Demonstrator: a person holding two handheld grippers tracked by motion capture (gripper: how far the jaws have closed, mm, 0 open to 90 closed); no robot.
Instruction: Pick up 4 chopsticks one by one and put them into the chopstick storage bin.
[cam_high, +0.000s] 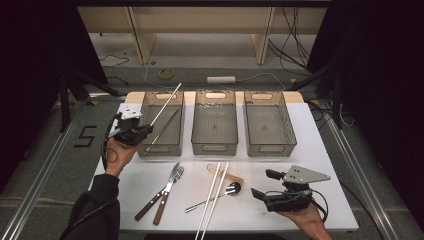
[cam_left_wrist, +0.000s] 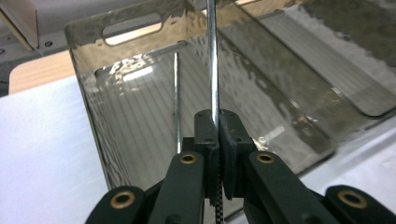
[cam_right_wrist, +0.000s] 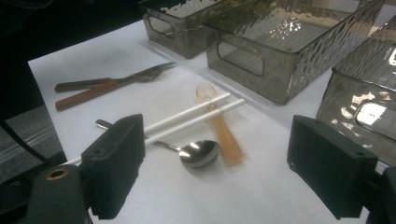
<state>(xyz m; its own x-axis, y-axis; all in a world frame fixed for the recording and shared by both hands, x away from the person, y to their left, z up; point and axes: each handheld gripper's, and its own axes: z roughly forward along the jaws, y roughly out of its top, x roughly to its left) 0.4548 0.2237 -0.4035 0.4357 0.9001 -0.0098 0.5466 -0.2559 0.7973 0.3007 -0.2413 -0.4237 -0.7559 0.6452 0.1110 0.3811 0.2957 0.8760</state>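
My left gripper (cam_high: 148, 129) hovers at the near left corner of the left bin (cam_high: 146, 150), shut on a thin metal chopstick (cam_high: 166, 103) that slants up and back over the bin. In the left gripper view the jaws pinch that chopstick (cam_left_wrist: 214, 70) upright, and a second metal chopstick (cam_left_wrist: 177, 102) leans inside the bin (cam_left_wrist: 121, 93). That second chopstick (cam_high: 165, 127) also shows lying in the bin from above. My right gripper (cam_high: 264, 183) rests at the table's near right, open and holding nothing, its pads (cam_right_wrist: 116, 161) wide apart and facing the cutlery.
On the white table lie a wooden-handled knife and fork (cam_high: 167, 187), two white chopsticks (cam_high: 214, 197), a metal spoon (cam_high: 233, 189) and an orange plastic spoon (cam_high: 226, 172). The middle bin (cam_high: 215, 148) and right bin (cam_high: 270, 148) stand behind them.
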